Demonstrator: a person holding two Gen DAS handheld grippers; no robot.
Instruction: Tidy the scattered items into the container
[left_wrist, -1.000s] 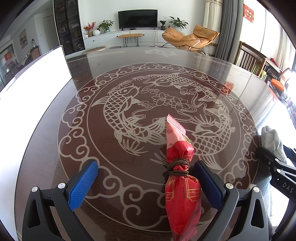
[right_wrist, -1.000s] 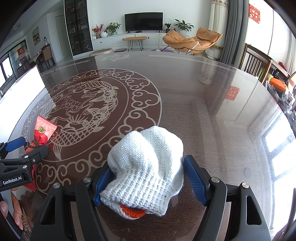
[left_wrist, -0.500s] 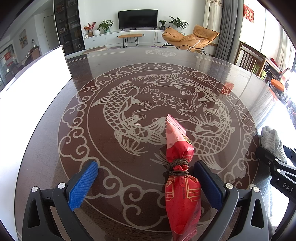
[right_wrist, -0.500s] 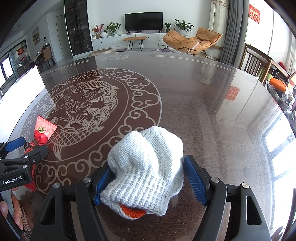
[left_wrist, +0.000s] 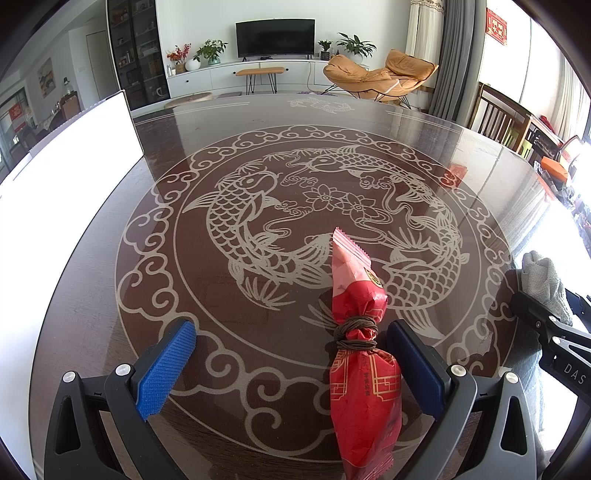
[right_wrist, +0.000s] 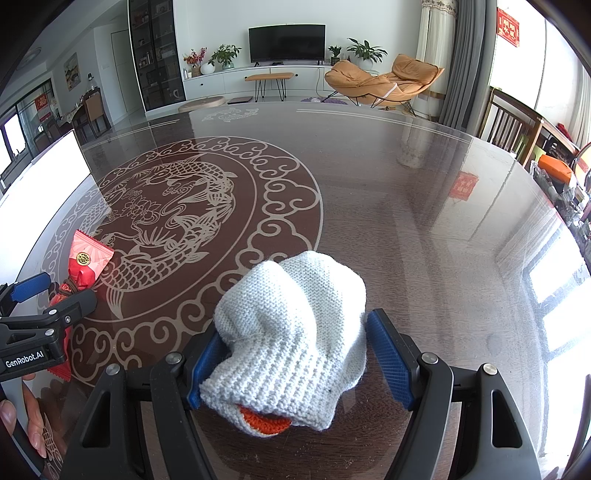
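Judging handling: red crinkly snack packet tied with brown cord (left_wrist: 364, 373) light, slippery, best pinched at cord; pale-blue knitted sock (right_wrist: 291, 347) soft, bunchable. Left gripper (left_wrist: 291, 363) and right gripper (right_wrist: 295, 362) fingers apart, nothing clamped.

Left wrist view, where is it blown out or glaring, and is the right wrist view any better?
Left wrist: the white container is overexposed to blank white, with window glare at right. Right wrist: reflections wash out the table; the knit glove stays sharp.
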